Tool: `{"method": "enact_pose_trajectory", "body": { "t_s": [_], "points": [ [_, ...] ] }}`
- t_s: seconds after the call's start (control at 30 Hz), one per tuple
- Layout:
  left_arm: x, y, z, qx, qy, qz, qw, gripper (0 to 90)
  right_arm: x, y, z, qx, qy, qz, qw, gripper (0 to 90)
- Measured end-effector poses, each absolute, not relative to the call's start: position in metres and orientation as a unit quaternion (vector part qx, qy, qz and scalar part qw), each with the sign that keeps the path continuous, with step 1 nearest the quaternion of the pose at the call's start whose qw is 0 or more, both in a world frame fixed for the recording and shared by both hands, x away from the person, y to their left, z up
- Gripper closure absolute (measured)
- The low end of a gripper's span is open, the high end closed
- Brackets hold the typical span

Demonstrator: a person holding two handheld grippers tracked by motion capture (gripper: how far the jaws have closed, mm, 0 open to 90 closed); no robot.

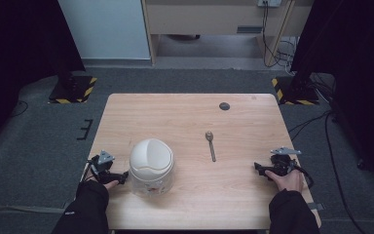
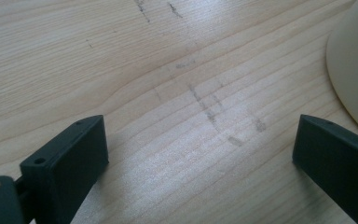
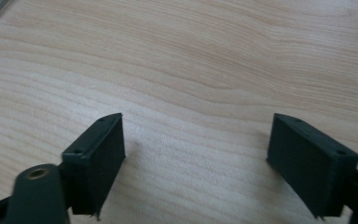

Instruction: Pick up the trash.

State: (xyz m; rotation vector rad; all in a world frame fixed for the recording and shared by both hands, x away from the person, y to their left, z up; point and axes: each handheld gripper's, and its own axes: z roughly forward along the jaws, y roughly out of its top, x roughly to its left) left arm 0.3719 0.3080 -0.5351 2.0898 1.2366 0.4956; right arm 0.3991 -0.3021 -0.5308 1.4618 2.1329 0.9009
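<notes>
Resting low on the pale wooden surface [image 1: 190,204], the left gripper [image 1: 122,176] sits just beside the cream-lidded, clear-bodied plastic bin with a domed swing top [image 1: 151,167], on the bin's left. Its jaws stand wide apart with nothing between them; in the left gripper view bare wood lies between the two black jaws, and the bin's cream edge [image 2: 356,70] curves in at the far right. The right gripper [image 1: 258,168] lies well to the right of the bin, also spread open over bare wood, holding nothing. A slim metal spoon [image 1: 210,145] lies between the bin and the right gripper, a little farther back, apart from both.

The main risk, as I judge it, is the bin itself. It looks light and tall for its footprint, so a push from the left gripper against its side could slide it or tip it towards the spoon rather than seat it in the jaws. The domed top swings, so pressing there would likely turn the flap instead of giving a hold. The bin also looks wider than the open jaws, so a pinch across the body may slip off.

The spoon lies flat on the surface; jaws coming down on it could skid off the thin handle and flick it towards the bin.
</notes>
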Motion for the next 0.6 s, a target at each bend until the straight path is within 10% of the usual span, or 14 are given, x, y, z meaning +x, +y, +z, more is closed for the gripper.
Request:
{"method": "enact_pose_trajectory", "body": {
  "t_s": [0.6],
  "points": [
    [0.362, 0.317, -0.502, 0.742, 0.514, 0.223, 0.368, 19.4, 0.395, -0.304, -0.511, 0.524, 0.737, 0.357, 0.234, 21.1]
  ]
}}
